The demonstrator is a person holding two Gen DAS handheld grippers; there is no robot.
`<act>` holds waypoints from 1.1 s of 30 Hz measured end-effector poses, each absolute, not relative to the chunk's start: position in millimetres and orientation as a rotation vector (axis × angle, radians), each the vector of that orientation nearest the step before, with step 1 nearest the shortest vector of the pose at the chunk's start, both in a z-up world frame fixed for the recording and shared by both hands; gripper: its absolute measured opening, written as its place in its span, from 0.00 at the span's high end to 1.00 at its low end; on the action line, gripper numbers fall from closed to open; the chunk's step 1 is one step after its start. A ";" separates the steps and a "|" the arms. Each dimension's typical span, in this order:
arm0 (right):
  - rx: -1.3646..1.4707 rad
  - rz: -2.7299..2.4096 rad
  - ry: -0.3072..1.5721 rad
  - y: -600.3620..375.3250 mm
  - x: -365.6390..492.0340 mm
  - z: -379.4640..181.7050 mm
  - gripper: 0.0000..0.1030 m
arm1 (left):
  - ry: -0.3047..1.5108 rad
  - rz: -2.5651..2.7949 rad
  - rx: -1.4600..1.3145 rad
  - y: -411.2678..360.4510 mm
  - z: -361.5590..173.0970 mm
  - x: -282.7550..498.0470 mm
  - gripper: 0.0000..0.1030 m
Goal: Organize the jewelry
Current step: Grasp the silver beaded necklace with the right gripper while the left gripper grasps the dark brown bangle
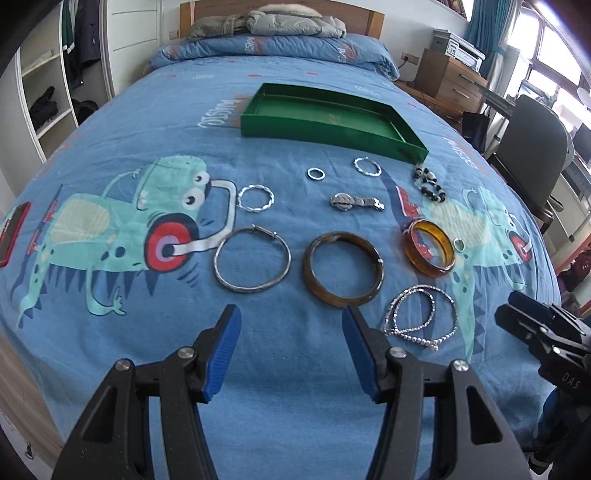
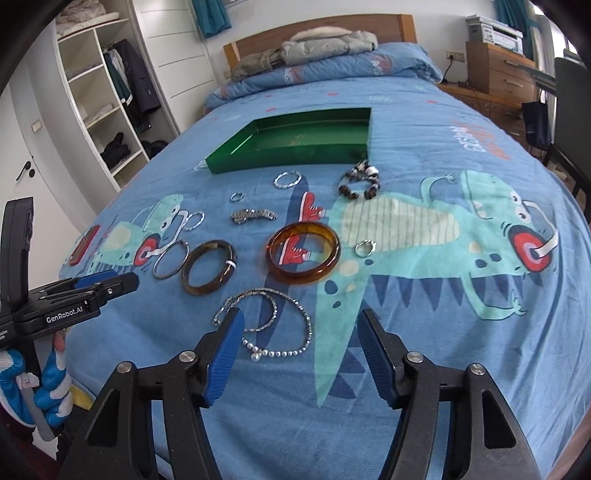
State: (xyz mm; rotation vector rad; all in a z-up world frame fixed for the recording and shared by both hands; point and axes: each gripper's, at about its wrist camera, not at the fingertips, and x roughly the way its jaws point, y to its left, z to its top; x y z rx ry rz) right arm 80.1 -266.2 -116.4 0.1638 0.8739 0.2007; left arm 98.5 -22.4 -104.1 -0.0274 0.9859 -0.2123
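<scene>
Jewelry lies spread on a blue cartoon bedspread in front of an empty green tray. Nearest my left gripper are a silver bangle and a dark brown bangle; its jaws stand open over bare cloth just short of both. An amber bangle sits further right. My right gripper is open above a silver bead necklace, whose loops lie by its left finger, pads not pressing. A watch, twisted rings and a bead bracelet lie nearer the tray.
A red flat object rests at the bed's left edge. Folded jackets and a duvet fill the head end. A dark chair and desk stand to the right, open shelves to the left. A gloved hand holds the left gripper.
</scene>
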 end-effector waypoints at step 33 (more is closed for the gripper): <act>-0.108 0.235 1.045 -231.0 146.6 -173.2 0.98 | 1.054 -0.147 0.141 -77.1 -151.3 152.4 0.93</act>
